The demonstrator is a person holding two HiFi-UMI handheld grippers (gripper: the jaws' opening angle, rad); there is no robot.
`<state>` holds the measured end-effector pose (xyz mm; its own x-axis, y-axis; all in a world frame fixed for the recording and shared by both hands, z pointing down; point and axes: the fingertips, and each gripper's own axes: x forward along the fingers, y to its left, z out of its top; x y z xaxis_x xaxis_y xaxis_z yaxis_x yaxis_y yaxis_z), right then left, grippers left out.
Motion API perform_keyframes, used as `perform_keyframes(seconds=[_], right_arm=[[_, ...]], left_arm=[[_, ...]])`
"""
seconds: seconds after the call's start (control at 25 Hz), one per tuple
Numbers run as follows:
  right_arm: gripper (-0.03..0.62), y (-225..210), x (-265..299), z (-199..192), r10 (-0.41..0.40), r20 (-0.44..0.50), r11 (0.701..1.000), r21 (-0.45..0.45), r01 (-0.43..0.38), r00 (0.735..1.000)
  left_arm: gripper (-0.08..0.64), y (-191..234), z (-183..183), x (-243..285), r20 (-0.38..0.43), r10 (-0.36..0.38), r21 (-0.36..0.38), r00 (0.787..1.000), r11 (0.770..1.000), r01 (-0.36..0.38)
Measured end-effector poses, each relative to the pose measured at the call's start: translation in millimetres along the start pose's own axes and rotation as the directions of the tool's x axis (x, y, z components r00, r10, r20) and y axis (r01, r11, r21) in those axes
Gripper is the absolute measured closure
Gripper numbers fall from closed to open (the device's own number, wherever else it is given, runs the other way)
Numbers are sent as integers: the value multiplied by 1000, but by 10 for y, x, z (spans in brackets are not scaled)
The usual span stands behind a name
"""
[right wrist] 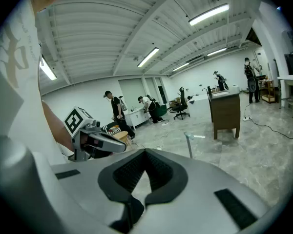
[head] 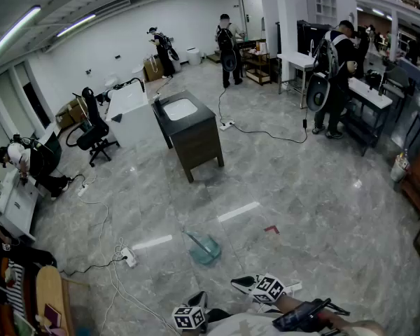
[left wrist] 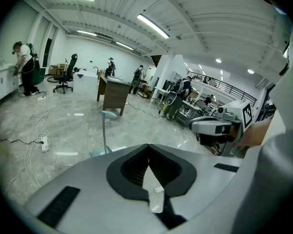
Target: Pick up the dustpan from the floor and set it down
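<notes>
On the floor (head: 301,201): teal dustpan (head: 203,248) on the grey tiles, handle upright, well apart from both tools
Beside it: white power strip (head: 129,257) with cables, off to its left
Beyond it: dark cabinet (head: 192,135), farther away
Left tool (left wrist: 147,147): clenched — nothing between its jaws
Right tool (right wrist: 145,151): clenched too — empty

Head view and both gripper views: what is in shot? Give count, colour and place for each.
dustpan: one, pale teal, floor centre, handle up
cabinet: one, dark brown with a white inset on top, behind the dustpan
office chair: one, black, left of the cabinet
power strip: one, white, floor left of the dustpan
people: four, mostly dark clothes, round the room's edges
left gripper: one, grey, shut, empty
right gripper: one, grey, shut, empty
</notes>
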<state>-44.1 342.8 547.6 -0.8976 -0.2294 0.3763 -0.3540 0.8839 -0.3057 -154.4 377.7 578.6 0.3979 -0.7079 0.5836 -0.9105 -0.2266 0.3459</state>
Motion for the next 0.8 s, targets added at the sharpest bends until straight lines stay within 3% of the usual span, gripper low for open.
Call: perform_keyframes(seconds=[0.24,0.48,0.8], right_arm=[[575,0,-131,-15,-53,104,995,88,44,993],[575,-88,-215,-103,-95,63,992,90,90,993],[575,-4,-196,-266,-94,26,988,128,90,995]], left_arm=[[548,56,7,-79,8,0,4,1000,1000,0],[548,-37,-29,-127,24,-7,9,1000,1000,6],[548,19,-138,-323,39,30,-20,999,999,-29]])
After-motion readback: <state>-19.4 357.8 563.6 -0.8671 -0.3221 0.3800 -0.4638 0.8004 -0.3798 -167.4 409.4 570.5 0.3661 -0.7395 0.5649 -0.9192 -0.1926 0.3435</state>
